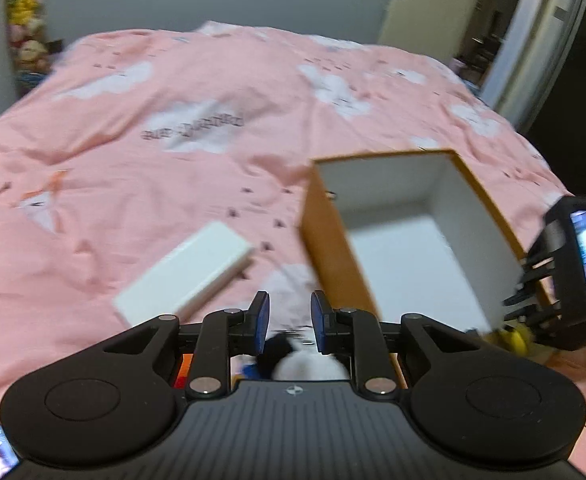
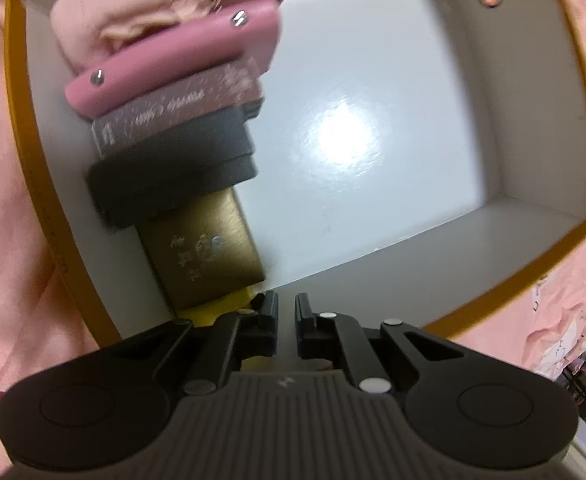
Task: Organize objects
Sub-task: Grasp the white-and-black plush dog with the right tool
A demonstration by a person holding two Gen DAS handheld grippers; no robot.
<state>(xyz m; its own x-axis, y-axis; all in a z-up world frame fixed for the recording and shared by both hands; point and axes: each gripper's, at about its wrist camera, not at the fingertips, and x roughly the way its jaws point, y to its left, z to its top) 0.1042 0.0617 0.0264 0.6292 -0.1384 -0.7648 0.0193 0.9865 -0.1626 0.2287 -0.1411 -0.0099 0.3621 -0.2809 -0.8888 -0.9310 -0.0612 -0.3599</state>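
Observation:
On the pink bed stands an orange box (image 1: 333, 248) with a white inside. A flat white box (image 1: 185, 276) lies to its left. My left gripper (image 1: 290, 304) hovers in front of both, its blue pads apart with nothing pressed between them. A blurred black-and-white thing (image 1: 293, 356) shows below the finger bases. My right gripper (image 2: 287, 300) points down into the orange box (image 2: 541, 120), its jaws a narrow gap apart and empty. Along the left wall sit a pink cloth (image 2: 133, 4), a pink case (image 2: 181, 56), a mauve box (image 2: 173, 112), a dark grey box (image 2: 173, 168), a gold box (image 2: 205, 248) and a yellow item (image 2: 213, 308).
The pink duvet (image 1: 173, 100) covers the bed out to its far edge. Soft toys (image 1: 25, 20) hang at the far left and a door (image 1: 421, 0) is behind the bed. The right unit's housing (image 1: 577, 256) is at the orange box's near right corner. The box floor (image 2: 373, 120) is bare on the right.

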